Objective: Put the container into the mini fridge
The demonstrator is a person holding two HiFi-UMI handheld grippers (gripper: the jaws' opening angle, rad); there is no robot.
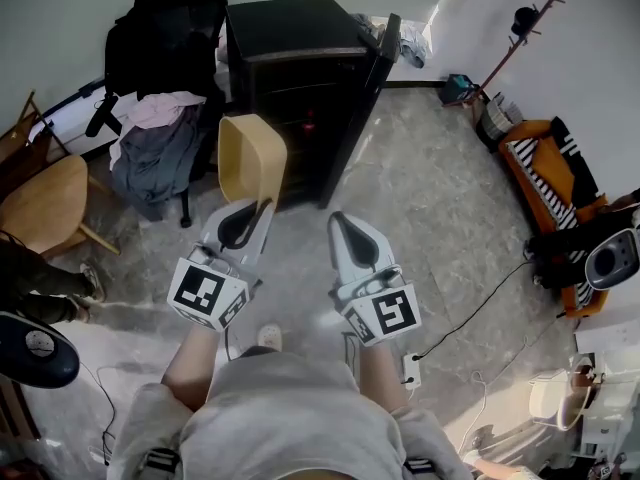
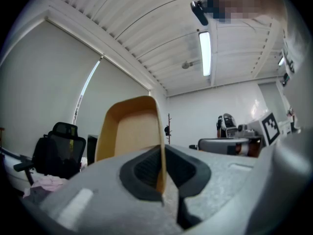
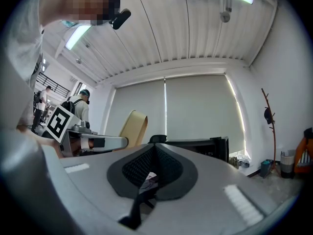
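Nearest you, your two forearms reach forward over the marbled floor (image 1: 430, 208), each holding a gripper. Your right gripper (image 1: 340, 220) has its jaws drawn together with nothing between them; its own view shows the black pads (image 3: 168, 165) meeting at the tips. Your left gripper (image 1: 258, 210) is clamped onto one thin wall of the tan container (image 1: 252, 158). In the left gripper view that wall runs edge-on between the pads (image 2: 142, 168), and the open tub (image 2: 129, 131) stands up above the jaws.

The container hangs in the air just ahead of the left gripper, its open side turned up toward you. It is in front of the black mini fridge (image 1: 295, 68) and not inside it. The fridge door (image 1: 368, 93) is swung open on the right.

Left of the fridge is a black office chair (image 1: 165, 28) draped with clothes (image 1: 155, 143), and a wooden chair (image 1: 45, 203) nearer the left edge. Far right, an orange sofa (image 1: 540, 178) sits below a coat rack (image 1: 525, 28).
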